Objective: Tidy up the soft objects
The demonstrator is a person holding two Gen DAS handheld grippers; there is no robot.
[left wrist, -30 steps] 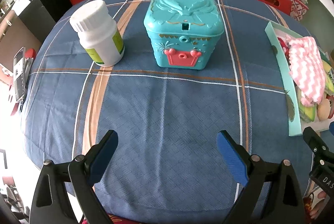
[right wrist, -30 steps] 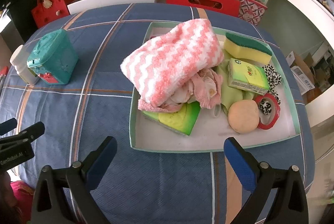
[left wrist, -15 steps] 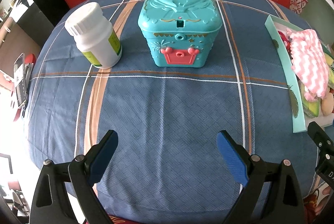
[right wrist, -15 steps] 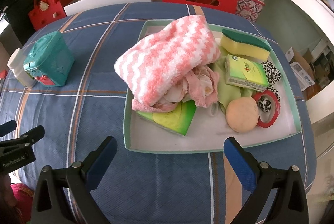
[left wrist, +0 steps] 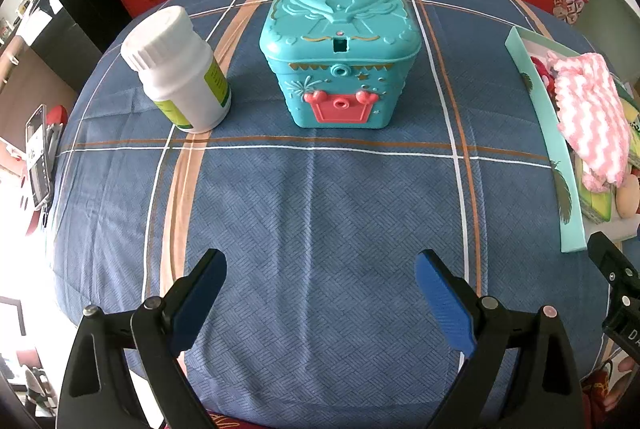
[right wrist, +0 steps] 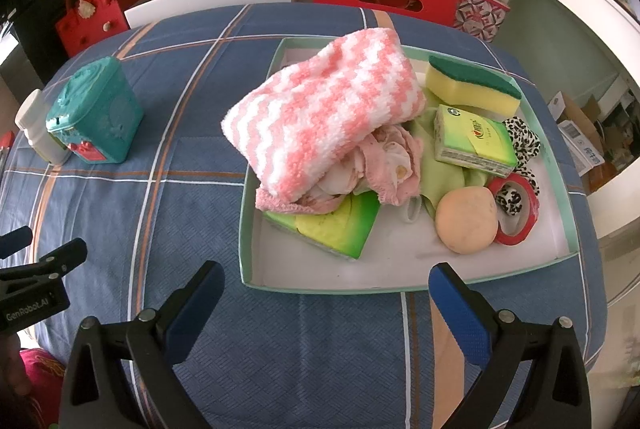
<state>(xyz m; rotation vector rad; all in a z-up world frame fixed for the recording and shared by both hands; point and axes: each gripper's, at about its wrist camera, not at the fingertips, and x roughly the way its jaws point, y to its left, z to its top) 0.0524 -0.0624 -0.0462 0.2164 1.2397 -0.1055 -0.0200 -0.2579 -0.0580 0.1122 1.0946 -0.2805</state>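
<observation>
Left gripper (left wrist: 320, 293) and right gripper (right wrist: 326, 303) jaws wide, empty (above tablecloth), towel (right wrist: 320, 109) in tray (right wrist: 400, 287)

The left gripper (left wrist: 320, 293) hovers with its blue-padded fingers (left wrist: 198, 299) spread wide at 7 and 5 o'clock of its view, gripping nothing. The right gripper (right wrist: 326, 303) is likewise spread wide and empty, its pads (right wrist: 460, 313) low in frame, while the left one's black body shows at 9 o'clock of the right view.
</observation>
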